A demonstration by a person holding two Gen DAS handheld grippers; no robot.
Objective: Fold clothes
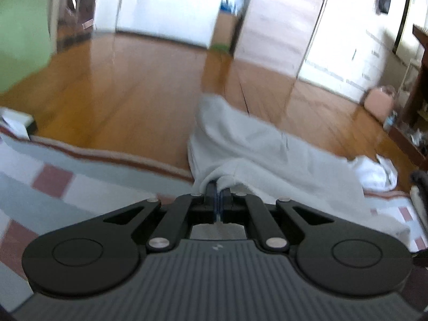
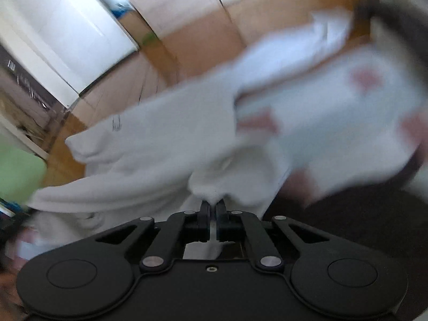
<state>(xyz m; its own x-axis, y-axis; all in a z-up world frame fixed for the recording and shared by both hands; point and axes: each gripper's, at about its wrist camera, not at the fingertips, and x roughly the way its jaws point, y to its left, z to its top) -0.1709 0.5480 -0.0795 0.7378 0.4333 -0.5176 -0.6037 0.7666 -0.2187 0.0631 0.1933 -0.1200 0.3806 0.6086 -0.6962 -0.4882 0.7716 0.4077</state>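
A light grey garment hangs stretched between both grippers above a checked mat. My left gripper is shut on one edge of it; the cloth runs forward and to the right. In the right wrist view my right gripper is shut on another bunched edge of the same grey garment, which spreads to the left. That view is blurred by motion. A second white garment lies crumpled on the floor at the right; it also shows blurred in the right wrist view.
A checked grey, white and red mat with a brown border lies below. Beyond it is a wooden floor. A white box sits at the mat's left edge. A pink container and dark furniture stand at the right.
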